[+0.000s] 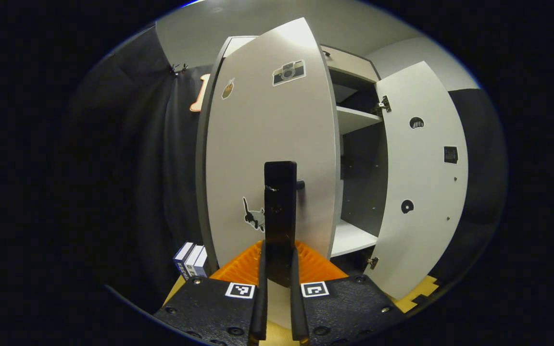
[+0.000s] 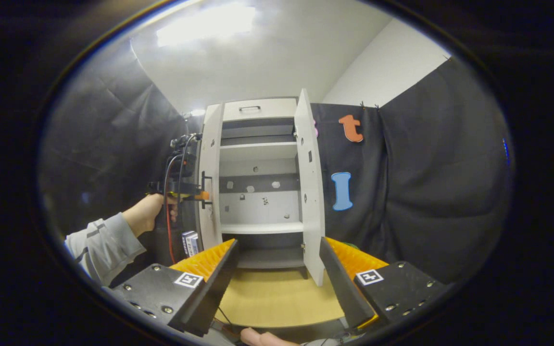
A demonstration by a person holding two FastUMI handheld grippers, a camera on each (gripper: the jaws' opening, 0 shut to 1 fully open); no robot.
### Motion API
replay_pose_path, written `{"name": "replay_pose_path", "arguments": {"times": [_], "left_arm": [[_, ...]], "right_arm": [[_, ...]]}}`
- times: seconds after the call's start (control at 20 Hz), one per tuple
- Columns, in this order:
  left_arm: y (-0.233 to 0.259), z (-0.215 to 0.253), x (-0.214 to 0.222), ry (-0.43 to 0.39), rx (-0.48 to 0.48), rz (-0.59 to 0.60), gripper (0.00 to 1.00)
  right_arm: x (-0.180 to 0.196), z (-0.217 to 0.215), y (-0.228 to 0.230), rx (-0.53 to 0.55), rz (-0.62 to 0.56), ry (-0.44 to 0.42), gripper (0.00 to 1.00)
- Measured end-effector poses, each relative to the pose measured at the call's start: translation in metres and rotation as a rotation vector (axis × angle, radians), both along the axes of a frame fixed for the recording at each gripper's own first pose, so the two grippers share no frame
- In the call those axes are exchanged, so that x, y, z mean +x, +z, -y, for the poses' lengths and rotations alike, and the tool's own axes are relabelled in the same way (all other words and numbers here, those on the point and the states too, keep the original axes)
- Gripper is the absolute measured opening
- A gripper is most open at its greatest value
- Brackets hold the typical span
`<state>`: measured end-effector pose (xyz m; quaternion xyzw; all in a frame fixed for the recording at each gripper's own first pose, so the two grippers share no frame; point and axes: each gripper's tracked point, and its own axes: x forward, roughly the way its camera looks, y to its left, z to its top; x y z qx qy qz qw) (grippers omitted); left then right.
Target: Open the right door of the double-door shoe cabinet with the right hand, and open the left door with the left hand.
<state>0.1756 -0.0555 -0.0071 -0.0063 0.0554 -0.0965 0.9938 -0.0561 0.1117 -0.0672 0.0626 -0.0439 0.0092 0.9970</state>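
Left tongs [image 1: 279, 288] pinching the left door's handle [image 1: 280, 211] could slip off mid-swing; right tongs [image 2: 277, 283] hang spread.

Pale grey on the left door [image 1: 267, 144], and it carries stickers: a grey-and-white camera sticker [image 1: 288, 72] up top, a brown-and-cream one [image 1: 228, 88] beside it, a black-and-white figure [image 1: 254, 216] low down. The door handle [image 1: 280, 221] is black. The right door [image 1: 423, 178] shows a white inner face with dark round marks. Inside the shoe cabinet [image 2: 258, 192], white shelves against a dark grey back panel. The floor [image 2: 277, 298] is light wood-yellow. Small boxes [image 1: 191, 259] by the cabinet foot are white and dark blue. The person's sleeve [image 2: 101, 245] is light grey with a darker stripe.
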Motion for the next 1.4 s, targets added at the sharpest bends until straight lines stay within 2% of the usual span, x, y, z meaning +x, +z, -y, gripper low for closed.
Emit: {"name": "replay_pose_path", "arguments": {"times": [0.2,0.4,0.6,0.65,0.7,0.75,0.85,0.95,1.05,1.1,1.15,1.25,1.4], "left_arm": [[0.000,-0.015,-0.008,0.032,0.018,-0.012,0.15],[0.000,-0.024,-0.012,0.010,0.017,-0.004,0.15],[-0.001,-0.040,-0.016,0.047,0.047,-0.001,0.15],[-0.001,-0.044,-0.018,0.055,0.052,0.002,0.14],[0.000,-0.048,-0.018,0.061,0.053,0.007,0.11],[0.000,-0.052,-0.020,0.068,0.043,0.008,0.11],[0.000,-0.061,-0.021,0.085,0.019,0.008,0.11],[-0.001,-0.071,-0.022,0.110,0.022,0.018,0.09],[-0.002,-0.085,-0.024,0.149,0.070,0.031,0.07],[-0.002,-0.093,-0.023,0.172,0.070,0.034,0.05],[-0.001,-0.100,-0.022,0.185,0.078,0.040,0.06],[-0.003,-0.119,-0.022,0.220,0.059,0.034,0.01],[-0.003,-0.130,-0.022,0.187,0.019,0.058,0.01]], "right_arm": [[0.001,-0.009,-0.006,-0.003,-0.007,0.019,1.00],[0.000,-0.009,-0.011,-0.005,-0.010,0.025,1.00],[0.002,-0.010,-0.016,-0.005,-0.022,0.024,1.00],[0.003,-0.010,-0.017,-0.004,-0.022,0.026,0.96],[0.003,-0.012,-0.017,-0.003,-0.023,0.026,1.00],[0.002,-0.013,-0.018,-0.003,-0.023,0.028,0.96],[-0.001,-0.017,-0.019,-0.007,-0.023,0.031,1.00],[-0.003,-0.018,-0.022,-0.010,-0.027,0.029,0.96],[-0.002,-0.016,-0.025,-0.017,-0.034,0.024,0.96],[-0.002,-0.015,-0.026,-0.015,-0.036,0.020,1.00],[-0.001,-0.014,-0.027,-0.014,-0.037,0.018,1.00],[0.001,-0.013,-0.028,-0.009,-0.035,0.017,1.00],[0.010,-0.010,-0.029,-0.003,-0.037,0.015,0.97]]}}
